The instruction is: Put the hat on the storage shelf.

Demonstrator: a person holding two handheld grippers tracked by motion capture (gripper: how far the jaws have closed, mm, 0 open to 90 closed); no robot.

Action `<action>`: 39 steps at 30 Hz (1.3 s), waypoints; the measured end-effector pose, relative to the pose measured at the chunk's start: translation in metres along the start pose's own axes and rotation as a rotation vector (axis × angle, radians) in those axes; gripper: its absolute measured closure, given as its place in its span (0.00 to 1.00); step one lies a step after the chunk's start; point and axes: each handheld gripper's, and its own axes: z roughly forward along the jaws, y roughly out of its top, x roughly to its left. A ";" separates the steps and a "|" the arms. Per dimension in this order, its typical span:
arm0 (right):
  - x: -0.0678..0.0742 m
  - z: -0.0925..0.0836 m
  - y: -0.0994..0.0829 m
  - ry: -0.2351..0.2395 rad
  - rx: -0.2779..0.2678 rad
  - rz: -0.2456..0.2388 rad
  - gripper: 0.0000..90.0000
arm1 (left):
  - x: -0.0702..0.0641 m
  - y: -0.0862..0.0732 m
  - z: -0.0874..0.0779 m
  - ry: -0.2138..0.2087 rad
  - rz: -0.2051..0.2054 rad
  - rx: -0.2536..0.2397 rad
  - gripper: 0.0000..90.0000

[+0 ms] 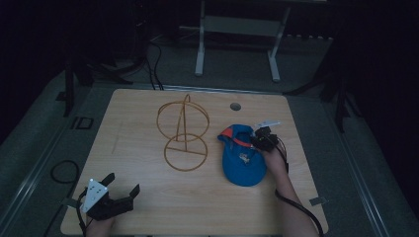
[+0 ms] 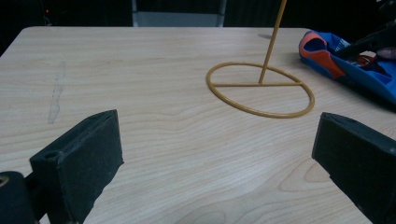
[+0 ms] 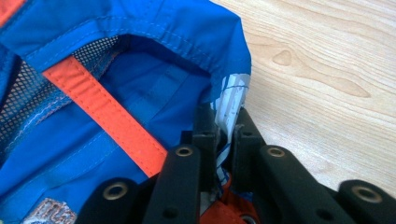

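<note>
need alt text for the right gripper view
The right gripper has its black fingers closed on the rim of a blue cap, pinching the fabric beside a white label. An orange strap and black mesh show inside the cap, which lies on a pale wooden table.

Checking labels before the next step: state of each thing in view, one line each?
blue cap: lying upside down on the table, inside facing up, rim pinched by the right gripper.
right gripper: shut on the cap's rim and white tag.
left gripper: open, jaws wide apart, nothing between them, low over the near left corner.
wire stand: upright on its ring base, nothing on it.
table: bears the cap and stand.
</note>
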 end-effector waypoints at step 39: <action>0.019 -0.153 0.029 -0.004 -0.355 -0.122 0.97 | -0.012 0.005 -0.001 0.008 0.057 0.034 0.02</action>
